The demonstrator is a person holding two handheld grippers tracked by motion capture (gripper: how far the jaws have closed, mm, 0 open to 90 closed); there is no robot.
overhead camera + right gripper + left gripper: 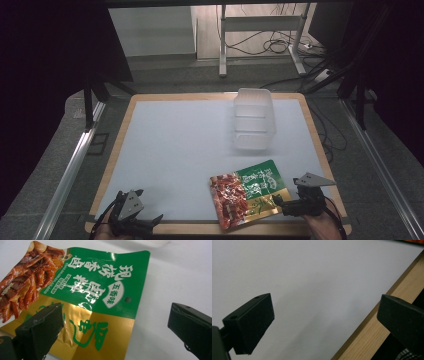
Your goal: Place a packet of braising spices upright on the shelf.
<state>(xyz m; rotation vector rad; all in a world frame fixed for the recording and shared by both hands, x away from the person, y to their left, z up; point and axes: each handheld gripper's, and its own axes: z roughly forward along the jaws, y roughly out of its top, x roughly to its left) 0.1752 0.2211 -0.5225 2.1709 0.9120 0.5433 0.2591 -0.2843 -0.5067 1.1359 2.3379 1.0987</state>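
Grey floor (165,75), white frame legs (223,45), black cables (260,46), dark surroundings

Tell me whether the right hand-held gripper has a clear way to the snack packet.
Probably yes. The right hand-held gripper sits open at the snack packet, whose corner lies between its jaws, with nothing between them on the white mat.

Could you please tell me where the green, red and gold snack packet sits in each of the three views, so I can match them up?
High view: the snack packet lies flat at the lower right of the white mat, just left of the right gripper.
Left gripper view: not in it.
Right gripper view: the packet covers the upper left and centre, one jaw over its gold corner.
Shared landmark: the white mat.
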